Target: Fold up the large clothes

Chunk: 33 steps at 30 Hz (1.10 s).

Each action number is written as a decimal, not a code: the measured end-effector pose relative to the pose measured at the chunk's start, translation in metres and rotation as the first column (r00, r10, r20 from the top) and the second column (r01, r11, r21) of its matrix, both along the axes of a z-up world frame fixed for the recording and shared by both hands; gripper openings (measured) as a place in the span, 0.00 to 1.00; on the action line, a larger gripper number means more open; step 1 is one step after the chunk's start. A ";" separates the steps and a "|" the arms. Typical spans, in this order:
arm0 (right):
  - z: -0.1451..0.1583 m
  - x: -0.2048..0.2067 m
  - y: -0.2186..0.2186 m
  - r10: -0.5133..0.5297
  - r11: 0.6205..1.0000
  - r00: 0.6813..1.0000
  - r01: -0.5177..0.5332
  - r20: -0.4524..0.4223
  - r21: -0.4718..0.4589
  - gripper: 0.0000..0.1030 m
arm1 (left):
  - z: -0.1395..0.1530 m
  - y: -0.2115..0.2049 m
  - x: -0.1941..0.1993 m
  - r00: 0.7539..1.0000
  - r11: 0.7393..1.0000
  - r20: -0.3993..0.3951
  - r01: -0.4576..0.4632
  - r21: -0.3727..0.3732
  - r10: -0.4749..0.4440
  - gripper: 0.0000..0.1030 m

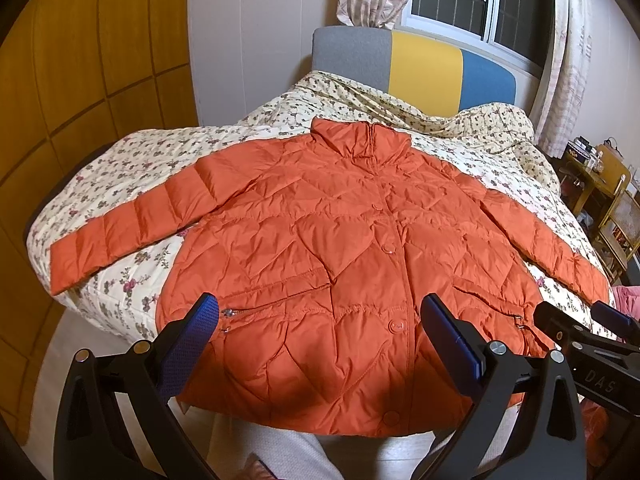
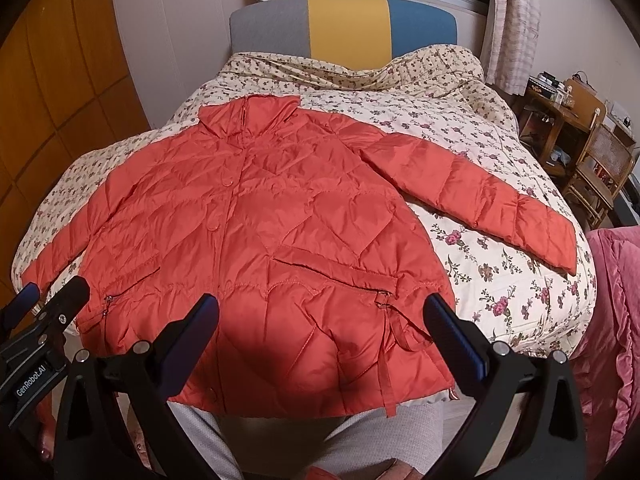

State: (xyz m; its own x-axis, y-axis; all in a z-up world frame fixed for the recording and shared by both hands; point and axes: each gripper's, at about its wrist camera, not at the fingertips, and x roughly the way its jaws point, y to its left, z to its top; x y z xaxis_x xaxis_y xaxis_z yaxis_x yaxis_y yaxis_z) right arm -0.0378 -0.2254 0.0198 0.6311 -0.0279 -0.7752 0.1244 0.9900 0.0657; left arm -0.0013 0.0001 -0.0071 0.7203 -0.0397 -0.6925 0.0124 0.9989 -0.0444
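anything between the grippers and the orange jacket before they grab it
Nothing visible. The orange jacket lies spread flat on the floral bedspread; left gripper and right gripper hang open over its hem.

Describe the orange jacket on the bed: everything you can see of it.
The orange quilted puffer jacket lies flat, front up, on the floral bedspread, collar toward the headboard and hem hanging slightly over the near bed edge. Its shiny fabric looks like stitched nylon. It is closed by a row of round snap buttons. Both sleeves are spread outward and angled down. Slanted pockets sit low on each side, one with a zipper pull. A strap with a ring dangles near the hem. Neither gripper touches it.
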 end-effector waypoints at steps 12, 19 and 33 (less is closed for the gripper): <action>-0.002 0.001 -0.001 0.003 1.000 1.000 -0.003 -0.012 -0.003 0.98 | -0.004 0.001 -0.001 1.000 1.000 -0.009 0.004 0.002 -0.004 0.97; -0.005 0.003 -0.002 0.002 1.000 1.000 -0.002 -0.022 -0.005 0.98 | -0.007 0.002 0.000 1.000 1.000 -0.018 0.005 0.002 -0.005 0.97; -0.022 0.019 -0.033 -0.054 0.997 0.998 0.055 -0.017 0.048 0.98 | -0.030 0.002 0.018 0.993 0.998 -0.104 0.058 -0.032 -0.061 0.97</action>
State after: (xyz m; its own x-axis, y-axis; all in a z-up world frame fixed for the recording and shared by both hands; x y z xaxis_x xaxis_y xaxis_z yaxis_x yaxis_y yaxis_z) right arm -0.0185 -0.2580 -0.0017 0.6171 -0.0237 -0.7865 0.1794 0.9774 0.1113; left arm 0.0170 0.0022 -0.0366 0.6396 -0.1012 -0.7620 0.0651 0.9949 -0.0775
